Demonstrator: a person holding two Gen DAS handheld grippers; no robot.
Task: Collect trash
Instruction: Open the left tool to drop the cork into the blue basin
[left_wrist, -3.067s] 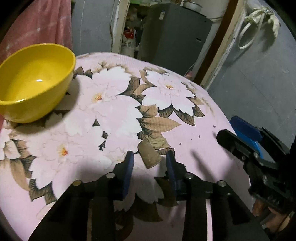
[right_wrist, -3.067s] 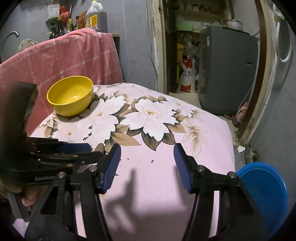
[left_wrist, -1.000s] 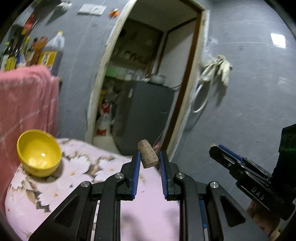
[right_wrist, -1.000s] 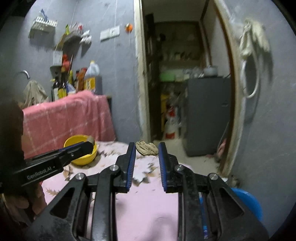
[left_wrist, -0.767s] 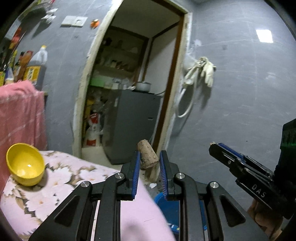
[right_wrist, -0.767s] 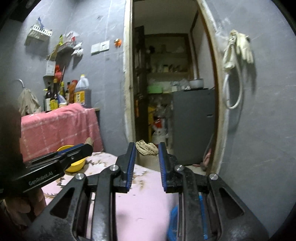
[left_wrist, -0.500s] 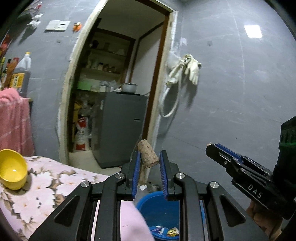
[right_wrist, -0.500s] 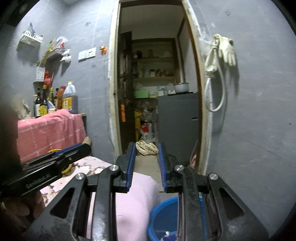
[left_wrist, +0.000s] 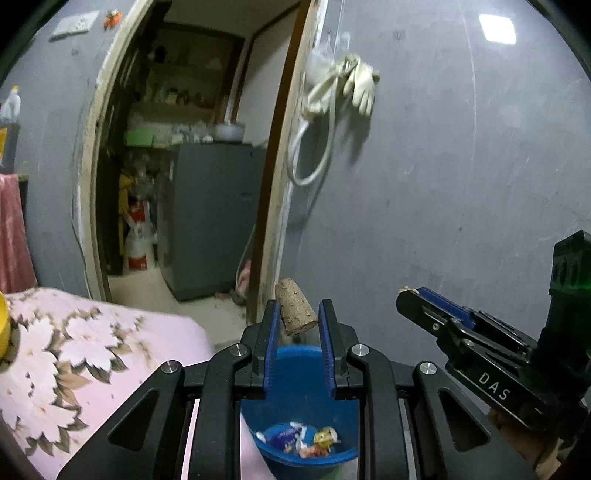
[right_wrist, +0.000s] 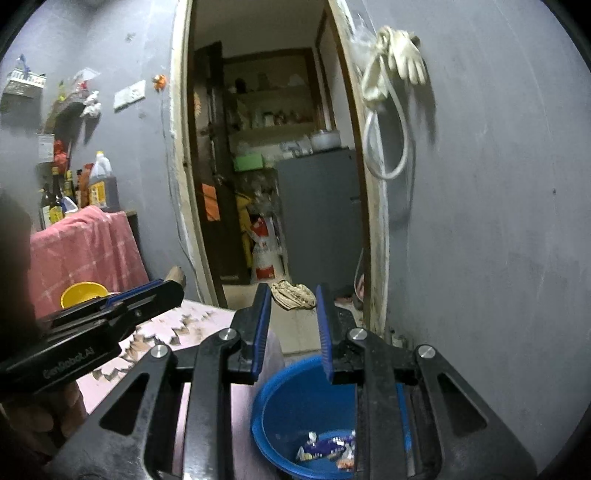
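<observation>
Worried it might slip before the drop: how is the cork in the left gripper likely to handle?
The cork looks light and stiff: the left gripper pinches only its lower end, yet it stands out tilted without sagging. Its rough skin probably grips the pads well. Being round, it may roll or bounce once dropped into the blue basin.

Your right gripper (right_wrist: 293, 295) pinches a crumpled brown scrap (right_wrist: 293, 294) between its blue pads, above the near rim of the blue bin (right_wrist: 295, 398), where wrappers (right_wrist: 327, 448) lie at the bottom. To its left, your left gripper (right_wrist: 162, 291) carries a cork (right_wrist: 176, 276) over the floral cloth (right_wrist: 173, 328), beyond which stands a yellow bowl (right_wrist: 83, 291).
</observation>
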